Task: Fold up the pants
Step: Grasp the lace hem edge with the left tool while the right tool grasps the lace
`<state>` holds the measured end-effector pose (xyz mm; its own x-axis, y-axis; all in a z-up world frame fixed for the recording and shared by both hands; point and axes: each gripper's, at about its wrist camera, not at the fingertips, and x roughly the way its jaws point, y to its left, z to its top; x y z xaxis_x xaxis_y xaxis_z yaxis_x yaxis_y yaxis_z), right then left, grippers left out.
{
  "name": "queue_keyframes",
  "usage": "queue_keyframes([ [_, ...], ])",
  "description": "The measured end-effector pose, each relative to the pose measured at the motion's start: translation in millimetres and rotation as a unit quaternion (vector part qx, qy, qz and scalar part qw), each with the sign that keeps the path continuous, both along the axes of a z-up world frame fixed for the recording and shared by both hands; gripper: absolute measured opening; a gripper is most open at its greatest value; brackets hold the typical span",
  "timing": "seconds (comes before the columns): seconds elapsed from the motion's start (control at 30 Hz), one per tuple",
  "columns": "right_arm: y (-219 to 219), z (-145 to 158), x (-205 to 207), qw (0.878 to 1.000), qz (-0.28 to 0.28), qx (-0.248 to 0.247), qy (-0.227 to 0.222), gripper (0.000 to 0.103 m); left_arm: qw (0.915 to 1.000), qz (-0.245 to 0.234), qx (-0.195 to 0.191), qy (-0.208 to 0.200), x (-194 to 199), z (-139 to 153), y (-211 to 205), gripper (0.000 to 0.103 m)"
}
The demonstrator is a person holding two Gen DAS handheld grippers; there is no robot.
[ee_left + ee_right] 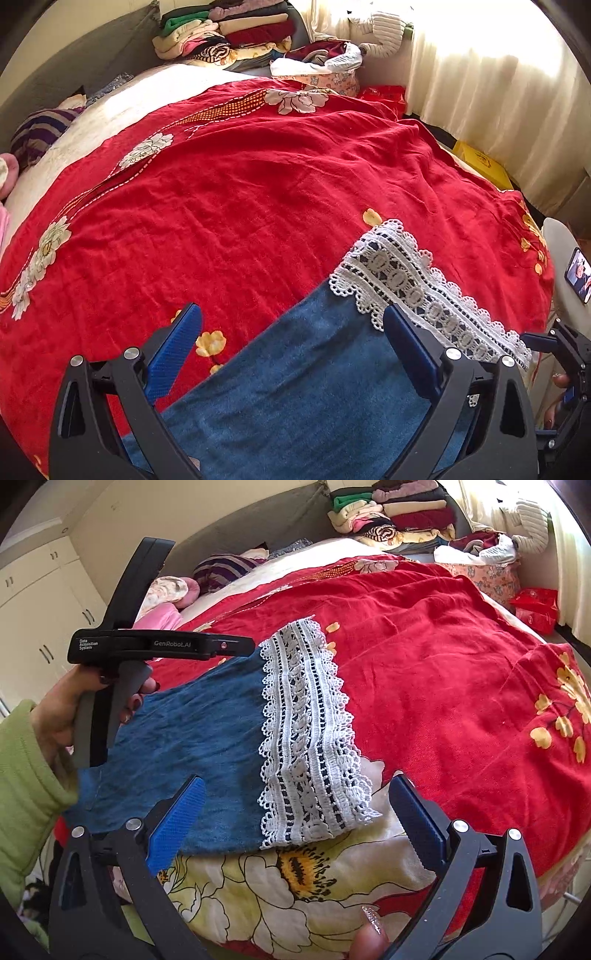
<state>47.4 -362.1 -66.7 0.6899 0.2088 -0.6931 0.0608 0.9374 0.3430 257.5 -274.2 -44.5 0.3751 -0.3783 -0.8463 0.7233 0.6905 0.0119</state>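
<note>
We find the pants [192,746], blue with a white lace hem [310,738], lying flat at the near edge of the red bedspread [258,184]. Left gripper [291,343] hovers over them, jaws spread; right gripper [295,812] likewise, jaws spread, holding nothing.

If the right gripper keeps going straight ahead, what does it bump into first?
Probably the white lace hem of the blue pants, which lies right between the open right gripper fingers. Depth is hard to judge; beyond it comes the red bedspread.
</note>
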Motion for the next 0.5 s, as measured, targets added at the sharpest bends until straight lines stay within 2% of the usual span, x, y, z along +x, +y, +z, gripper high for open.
queue_keyframes([
  [0.07,-0.6,-1.8,2.0,1.0,-0.004,0.006,0.004,0.094,1.0,-0.004,0.005,0.002,2.1,-1.7,-3.0,0.092],
  [0.1,-1.2,-2.7,2.9,1.0,-0.006,0.008,0.005,0.094,0.9999,-0.008,0.004,0.006,3.3,-2.5,-4.5,0.082],
  [0.17,-2.0,-6.3,4.6,1.0,-0.012,0.014,0.011,0.094,0.9998,-0.012,-0.001,0.016,5.8,-5.1,-6.9,0.074],
  [0.33,0.9,-12.1,4.1,1.0,-0.01,0.017,0.015,0.094,0.9987,-0.005,-0.02,0.046,11.4,-14.3,-11.4,0.071],
  [0.4,1.3,-13.4,4.1,1.0,-0.009,0.019,0.013,0.094,0.9985,-0.011,-0.018,0.051,10.7,-18.0,-14.2,0.059],
  [0.5,5.2,-14.9,3.8,1.0,-0.002,0.016,0.012,0.09,0.9982,-0.018,-0.017,0.054,9.5,-22.9,-15.8,0.057],
])
